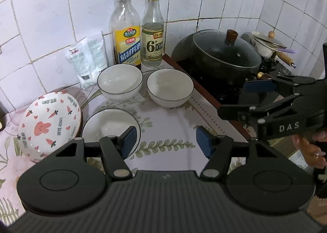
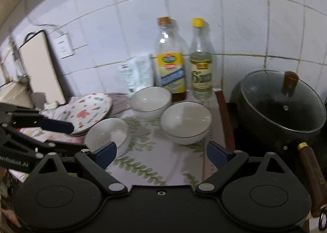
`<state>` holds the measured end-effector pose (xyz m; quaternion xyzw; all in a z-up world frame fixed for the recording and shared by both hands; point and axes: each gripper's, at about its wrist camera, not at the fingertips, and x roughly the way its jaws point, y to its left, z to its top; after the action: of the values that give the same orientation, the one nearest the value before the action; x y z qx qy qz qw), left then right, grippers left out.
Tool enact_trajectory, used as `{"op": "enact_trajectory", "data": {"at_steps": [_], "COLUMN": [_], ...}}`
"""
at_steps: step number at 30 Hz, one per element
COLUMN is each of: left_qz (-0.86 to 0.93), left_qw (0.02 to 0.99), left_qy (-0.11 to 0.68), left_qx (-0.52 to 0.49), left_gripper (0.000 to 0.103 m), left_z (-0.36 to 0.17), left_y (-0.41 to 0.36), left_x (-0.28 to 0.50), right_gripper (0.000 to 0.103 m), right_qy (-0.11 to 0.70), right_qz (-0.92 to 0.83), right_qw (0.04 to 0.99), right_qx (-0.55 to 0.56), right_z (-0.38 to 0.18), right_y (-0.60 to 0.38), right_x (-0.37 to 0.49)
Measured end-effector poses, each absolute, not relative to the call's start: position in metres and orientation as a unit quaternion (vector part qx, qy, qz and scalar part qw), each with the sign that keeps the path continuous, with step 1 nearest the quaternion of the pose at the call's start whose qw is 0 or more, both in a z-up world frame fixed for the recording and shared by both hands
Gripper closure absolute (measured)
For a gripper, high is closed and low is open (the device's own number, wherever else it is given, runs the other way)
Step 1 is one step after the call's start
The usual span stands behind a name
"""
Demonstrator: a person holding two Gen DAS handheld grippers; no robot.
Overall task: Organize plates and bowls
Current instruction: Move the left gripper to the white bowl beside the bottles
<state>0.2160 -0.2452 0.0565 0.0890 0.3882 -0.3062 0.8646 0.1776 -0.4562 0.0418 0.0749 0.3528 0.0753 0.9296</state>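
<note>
Three white bowls with dark rims sit on the leaf-print counter: a near one [image 1: 106, 125] [image 2: 108, 132], a back-left one [image 1: 119, 81] [image 2: 151, 100] and a back-right one [image 1: 170, 87] [image 2: 186, 121]. A stack of plates topped by a pink rabbit-and-carrot plate [image 1: 50, 125] [image 2: 85, 110] lies at the left. My left gripper [image 1: 165, 143] is open and empty, its left pad over the near bowl's rim. My right gripper [image 2: 161, 154] is open and empty, hovering in front of the bowls; it also shows in the left wrist view [image 1: 235, 100].
Two bottles [image 1: 127, 34] [image 1: 153, 34] and a white bag [image 1: 87, 61] stand against the tiled wall. A lidded black pot [image 1: 224, 53] [image 2: 280, 102] sits on the stove at right, with a small enamel pot [image 1: 267, 44] behind. A cutting board [image 2: 40, 69] leans at far left.
</note>
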Motion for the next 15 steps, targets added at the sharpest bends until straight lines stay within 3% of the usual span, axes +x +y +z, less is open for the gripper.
{"op": "enact_trajectory", "data": {"at_steps": [5, 9, 15], "left_qz": [-0.286, -0.268, -0.257], "left_qw": [0.865, 0.865, 0.854], "left_qy": [0.403, 0.419, 0.451], "left_qx": [0.083, 0.063, 0.039], "left_gripper": [0.043, 0.054, 0.060], "left_z": [0.043, 0.028, -0.001], "left_y": [-0.264, -0.275, -0.298], "left_x": [0.250, 0.282, 0.321], "right_gripper": [0.015, 0.022, 0.036], "right_qy": [0.356, 0.371, 0.401], "right_qz": [0.045, 0.024, 0.010], "right_qw": [0.927, 0.917, 0.899], "right_qx": [0.111, 0.144, 0.176], "right_z": [0.028, 0.007, -0.027], "right_y": [-0.480, -0.493, -0.498], "right_x": [0.203, 0.228, 0.266]}}
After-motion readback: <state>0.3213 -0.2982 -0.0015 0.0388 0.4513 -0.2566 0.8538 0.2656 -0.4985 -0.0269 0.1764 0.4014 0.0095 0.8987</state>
